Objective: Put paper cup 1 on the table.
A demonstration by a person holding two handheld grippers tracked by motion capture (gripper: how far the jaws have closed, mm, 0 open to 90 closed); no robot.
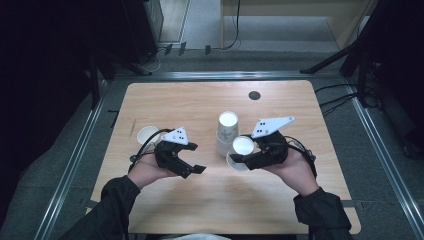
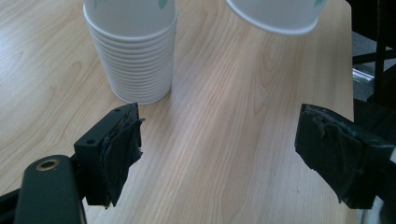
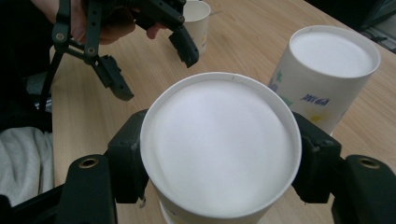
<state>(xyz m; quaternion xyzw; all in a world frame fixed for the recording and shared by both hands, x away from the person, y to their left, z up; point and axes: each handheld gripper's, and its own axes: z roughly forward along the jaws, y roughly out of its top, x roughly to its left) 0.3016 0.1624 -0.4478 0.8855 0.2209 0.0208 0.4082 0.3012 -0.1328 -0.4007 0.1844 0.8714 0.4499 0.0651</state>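
So the right gripper (image 1: 244, 159) has its black jaws clamped on either side of a white paper cup (image 3: 219, 149), holding it upside down with the flat base facing up, just above the light wooden table (image 1: 200, 105). Right beside it sits an upside-down stack of white paper cups (image 1: 227, 131) with green print. The left gripper (image 1: 192, 170) hovers nearby, jaws spread wide with nothing between them. One more single white cup (image 1: 148, 134) stands upright by the left hand.

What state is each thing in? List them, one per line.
Right gripper: shut on the upside-down held cup, lifted off the table.
Left gripper: open, holding nothing.
Cup stack: upside down, standing on the table.
Single cup: upright, apart, behind the left gripper.
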